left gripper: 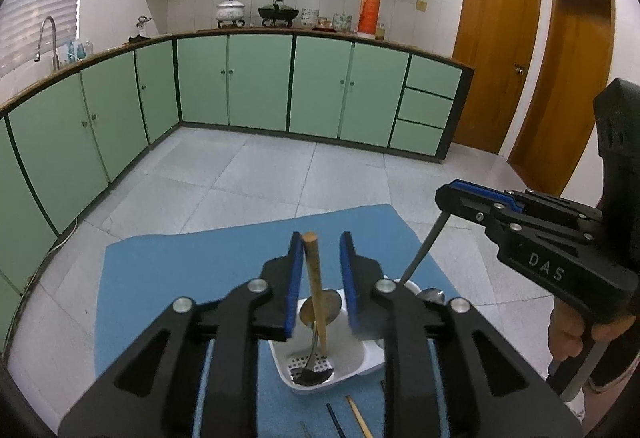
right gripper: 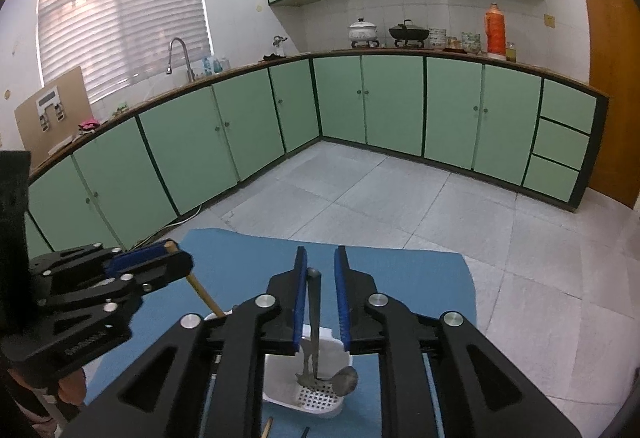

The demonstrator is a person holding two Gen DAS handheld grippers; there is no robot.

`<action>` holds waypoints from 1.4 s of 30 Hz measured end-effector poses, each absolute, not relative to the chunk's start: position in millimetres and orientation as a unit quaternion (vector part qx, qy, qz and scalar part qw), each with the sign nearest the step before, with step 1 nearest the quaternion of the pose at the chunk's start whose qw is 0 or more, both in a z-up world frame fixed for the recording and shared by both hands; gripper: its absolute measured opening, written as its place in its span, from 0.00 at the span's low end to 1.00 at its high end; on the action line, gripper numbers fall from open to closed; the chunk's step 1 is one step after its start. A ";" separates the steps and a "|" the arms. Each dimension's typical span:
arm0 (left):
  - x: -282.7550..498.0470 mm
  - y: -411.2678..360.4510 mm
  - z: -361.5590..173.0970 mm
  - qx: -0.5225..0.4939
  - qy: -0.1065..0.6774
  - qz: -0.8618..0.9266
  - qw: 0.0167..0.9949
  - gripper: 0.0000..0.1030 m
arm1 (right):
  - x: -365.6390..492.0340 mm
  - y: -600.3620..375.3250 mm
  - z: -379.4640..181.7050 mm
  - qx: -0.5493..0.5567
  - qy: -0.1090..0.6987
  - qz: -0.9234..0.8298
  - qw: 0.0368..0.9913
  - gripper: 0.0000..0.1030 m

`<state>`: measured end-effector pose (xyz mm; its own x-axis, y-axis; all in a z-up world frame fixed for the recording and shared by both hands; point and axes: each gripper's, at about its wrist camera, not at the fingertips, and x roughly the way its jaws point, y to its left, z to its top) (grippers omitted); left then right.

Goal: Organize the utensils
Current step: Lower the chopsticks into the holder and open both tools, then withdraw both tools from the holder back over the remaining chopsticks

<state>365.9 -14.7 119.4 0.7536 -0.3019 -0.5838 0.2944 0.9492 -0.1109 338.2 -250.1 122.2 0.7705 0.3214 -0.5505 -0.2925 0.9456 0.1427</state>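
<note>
Left wrist view showing the left claw (left gripper: 322, 238) standing released around the wood-handled ladle (left gripper: 316, 278); handle leaning at the left pad, or just beside it, with clear air on the right side, so not being squeezed; dark bowl of the ladle sitting down in the white caddy (left gripper: 360, 354), on its perforated floor; caddy resting on the blue mat (left gripper: 180, 278).

Right wrist view showing the right claw (right gripper: 322, 252) likewise slack around the metal-handled spatula (right gripper: 314, 310); thin handle lying close to the left pad, gap showing on the right; slotted head resting low in the same caddy beside a steel spoon (right gripper: 348, 378).

Judging both utensils as light and stiff, not fragile; wood likely offering the pads good bite, polished metal likely feeling slippery and tending to pivot under a loose pinch; best taking hold high on each handle, pads square across it — not near the head, with the caddy wall crowding in.

Running near upright, both long axes; heads pointing down into the caddy, handle tips pointing up between the pads; ladle tilting slightly, its tip tipping toward the left pad; spatula leaning much the same way.

Lying loose on the mat at the near edge, a pale chopstick (left gripper: 358, 414) and a dark one (left gripper: 334, 418), seemingly waiting to be sorted.
</note>
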 end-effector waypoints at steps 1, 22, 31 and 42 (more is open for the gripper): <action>363.8 -14.6 119.8 -0.006 0.310 -0.158 0.937 0.21 | 336.7 -251.7 122.9 0.025 0.295 0.163 0.941 0.17; 246.9 26.2 110.1 -0.056 0.188 -0.097 0.976 0.85 | 243.2 -298.0 106.3 0.037 0.213 0.140 0.966 0.65; 173.8 19.0 55.1 -0.023 0.169 -0.061 0.983 0.89 | 163.6 -294.1 59.0 0.034 0.193 0.126 0.973 0.84; 98.0 20.0 -15.9 -0.001 0.152 -0.027 0.988 0.90 | 84.7 -281.6 -12.3 0.047 0.173 0.057 0.982 0.84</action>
